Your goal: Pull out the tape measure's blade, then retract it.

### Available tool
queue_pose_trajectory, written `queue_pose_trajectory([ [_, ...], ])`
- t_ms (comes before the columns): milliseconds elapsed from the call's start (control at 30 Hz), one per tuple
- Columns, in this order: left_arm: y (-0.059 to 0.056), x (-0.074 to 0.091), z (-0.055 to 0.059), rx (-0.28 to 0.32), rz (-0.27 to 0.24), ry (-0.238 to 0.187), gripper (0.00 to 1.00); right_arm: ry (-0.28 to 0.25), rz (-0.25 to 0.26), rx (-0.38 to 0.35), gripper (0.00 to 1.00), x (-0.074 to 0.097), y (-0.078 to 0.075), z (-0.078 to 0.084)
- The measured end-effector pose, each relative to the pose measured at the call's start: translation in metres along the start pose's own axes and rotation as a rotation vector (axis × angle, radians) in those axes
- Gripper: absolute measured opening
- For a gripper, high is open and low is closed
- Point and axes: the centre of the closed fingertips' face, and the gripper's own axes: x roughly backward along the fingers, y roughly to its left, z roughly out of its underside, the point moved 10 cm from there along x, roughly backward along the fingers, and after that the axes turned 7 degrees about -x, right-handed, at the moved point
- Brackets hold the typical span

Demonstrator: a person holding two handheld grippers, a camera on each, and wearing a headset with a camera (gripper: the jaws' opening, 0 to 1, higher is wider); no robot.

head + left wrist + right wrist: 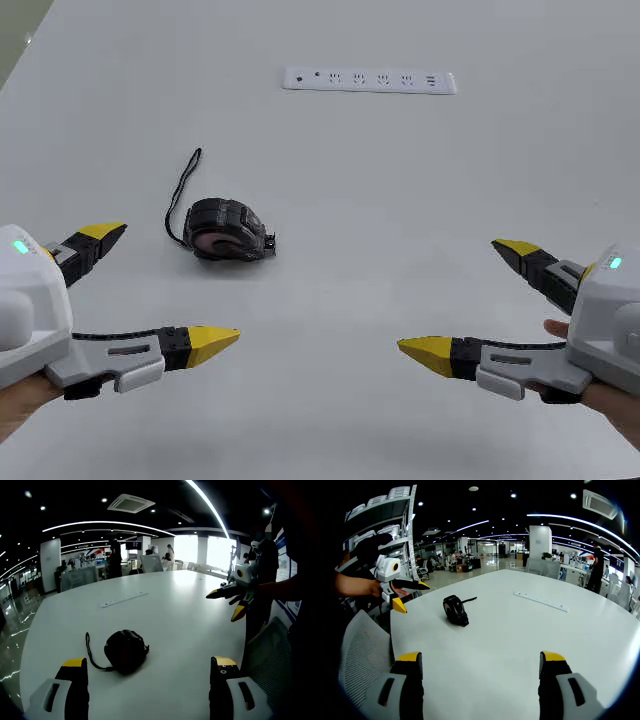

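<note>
— So, how are the jaws standing at this moment?

— On both sides they are standing wide apart and are pinching nothing. The left gripper [180,282] is hovering at the near left over the white table [420,200], and the right gripper [446,294] is hovering at the near right. They are pointing inward, toward each other.

— And the tape measure?

— The black tape measure [228,230] is lying on the table, beyond the left gripper and well apart from both. Its black wrist strap [183,190] is trailing away behind it. The blade is sitting fully inside the case [456,611], so I am judging that the pulling step is not yet begun.

— What is the next move asking for?

— I am thinking one gripper is needing to steady the case, while the other is closing on the small blade end at the case's mouth and drawing it out straight. That end is looking very small, so the pinch is needing care.

— Are you reading any brand or label?

— No. The case is showing no writing that I am able to read. The white power strip [368,80] at the far side is showing sockets but no readable mark.
</note>
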Motion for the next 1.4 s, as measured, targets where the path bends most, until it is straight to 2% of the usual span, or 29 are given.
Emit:
queue_pose_trajectory([
  [833,0.002,-0.003,0.001,-0.027,0.010,0.023,0.99,0.013,-0.013,0.020,0.99,-0.003,0.000,0.002],
  [1233,0.007,-0.004,0.002,-0.042,0.019,0.039,0.98,0.020,-0.028,0.036,0.96,-0.005,-0.002,0.001],
  [1333,0.016,-0.009,-0.001,-0.073,0.048,0.062,0.97,0.049,-0.065,0.080,0.95,-0.012,-0.007,-0.003],
  [1400,0.017,-0.010,-0.002,-0.078,0.061,0.067,0.97,0.048,-0.072,0.090,0.95,-0.014,-0.008,-0.004],
])
